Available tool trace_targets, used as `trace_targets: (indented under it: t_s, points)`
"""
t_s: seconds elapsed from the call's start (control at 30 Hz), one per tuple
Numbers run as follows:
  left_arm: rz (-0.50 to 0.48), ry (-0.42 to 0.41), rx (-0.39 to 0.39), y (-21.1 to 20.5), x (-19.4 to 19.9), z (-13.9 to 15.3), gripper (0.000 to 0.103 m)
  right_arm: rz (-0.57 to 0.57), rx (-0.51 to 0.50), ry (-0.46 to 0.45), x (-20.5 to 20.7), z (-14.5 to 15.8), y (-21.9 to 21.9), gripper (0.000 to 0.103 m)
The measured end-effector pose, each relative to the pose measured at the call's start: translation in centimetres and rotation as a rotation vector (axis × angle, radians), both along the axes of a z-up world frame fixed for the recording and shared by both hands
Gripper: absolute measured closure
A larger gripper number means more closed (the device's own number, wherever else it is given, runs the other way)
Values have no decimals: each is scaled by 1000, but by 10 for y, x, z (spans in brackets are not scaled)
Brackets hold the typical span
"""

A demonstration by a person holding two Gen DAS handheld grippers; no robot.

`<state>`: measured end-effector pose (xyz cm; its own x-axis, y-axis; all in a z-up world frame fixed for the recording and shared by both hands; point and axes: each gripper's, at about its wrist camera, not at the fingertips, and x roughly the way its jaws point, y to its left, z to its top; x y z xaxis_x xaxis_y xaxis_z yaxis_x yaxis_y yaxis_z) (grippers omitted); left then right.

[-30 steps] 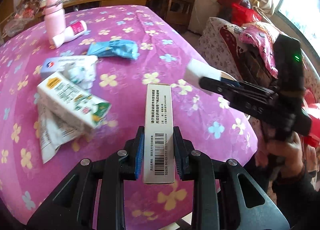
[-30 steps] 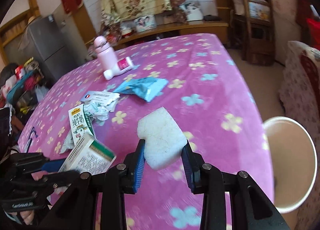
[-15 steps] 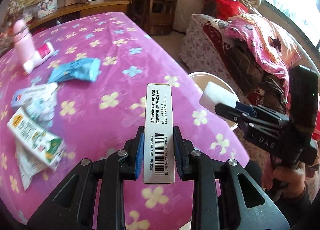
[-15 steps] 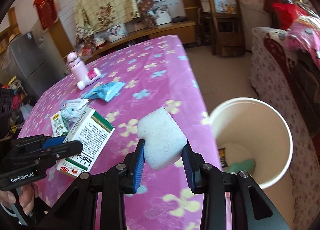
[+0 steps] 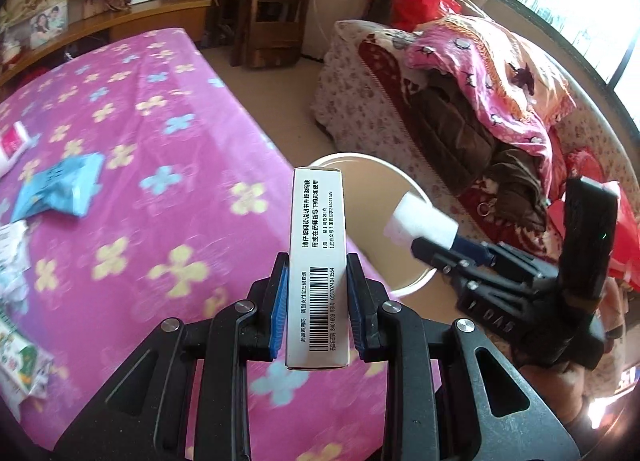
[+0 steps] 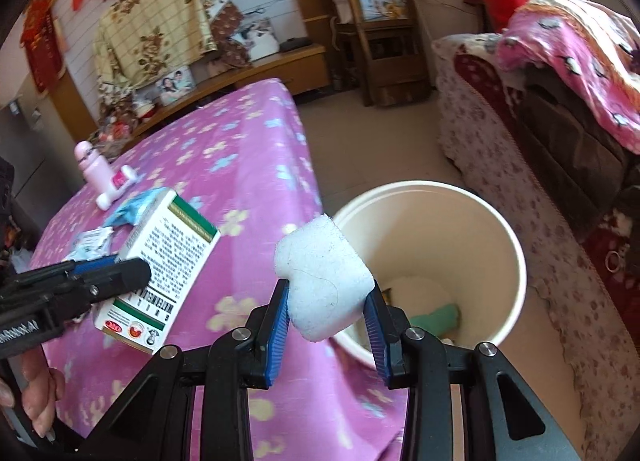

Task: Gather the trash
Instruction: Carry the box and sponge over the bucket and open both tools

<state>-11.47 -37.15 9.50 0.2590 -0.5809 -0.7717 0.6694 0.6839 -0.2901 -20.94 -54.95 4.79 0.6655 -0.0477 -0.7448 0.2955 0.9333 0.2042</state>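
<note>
My left gripper [image 5: 317, 303] has its blue pads clamped on the two long sides of a white medicine box [image 5: 318, 261], which stands upright between them with the barcode face toward my camera; my right gripper [image 6: 327, 315] is closed on a white foam block [image 6: 326, 281], the pads pressing into its lower half while its rounded top sticks out above them; in the right wrist view the foam block sits in front of the near rim of the white bin [image 6: 516, 257], which stands on the floor just beside the edge of the table; inside the bin I can see a green scrap [image 6: 436, 317] and some pale rubbish at the bottom, too small for me to name; from the left wrist view the medicine box overlaps the left side of the bin, with the right gripper and its foam block across the bin's right side; the table is covered by a pink flowered cloth [image 5: 120, 165], and on it lie a blue wrapper [image 5: 60, 189], some crumpled white packaging at the left edge, and, farther back in the right wrist view, a pink bottle [image 6: 90, 165] with a white tube [image 6: 118, 185] lying against it; beyond the bin a sofa [image 6: 500, 149] is draped with a pink blanket [image 6: 576, 57]; a hand [image 6: 36, 397] grips the left tool's handle at the lower left.
</note>
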Motion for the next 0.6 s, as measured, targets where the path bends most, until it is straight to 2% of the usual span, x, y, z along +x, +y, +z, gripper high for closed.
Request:
trace_targets:
  t_s: [0.3,0.6]
  points:
    - [-11,30,-22,-46,11,-11,79,-74,16,39,1,-20,-35,68]
    - [3,59,-60,-68,22,-21,78,-121,-5,77,8,-33,-51,65]
